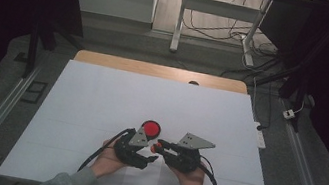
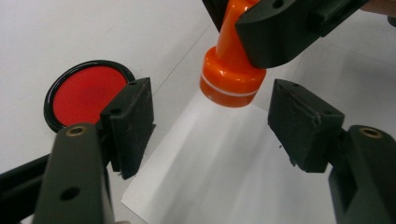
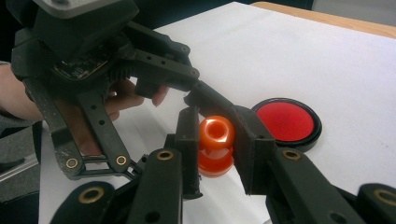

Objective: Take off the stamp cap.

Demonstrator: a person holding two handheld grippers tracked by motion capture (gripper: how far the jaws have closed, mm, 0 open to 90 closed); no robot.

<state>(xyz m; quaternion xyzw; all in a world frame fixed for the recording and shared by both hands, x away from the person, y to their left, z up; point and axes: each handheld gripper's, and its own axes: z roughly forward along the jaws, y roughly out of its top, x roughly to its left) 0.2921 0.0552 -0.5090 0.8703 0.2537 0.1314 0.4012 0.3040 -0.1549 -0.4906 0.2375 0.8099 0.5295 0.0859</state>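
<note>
Orange stamp held over a paper sheet near the desk's front edge

The right gripper [image 3: 215,154] clamps the orange stamp [image 3: 215,145] by its handle above the paper sheet [image 2: 219,172]; the left gripper [image 2: 210,126] stands beside it, jaws apart. Just beyond lies the red ink pad [image 1: 150,129].

High overhead; two close gripper views

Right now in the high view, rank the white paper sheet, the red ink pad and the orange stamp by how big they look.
1. White paper sheet, flat under the tools.
2. Round red ink pad in its black rim.
3. Orange plastic stamp, smallest, though the right tool clamping it hides much of it.
</note>
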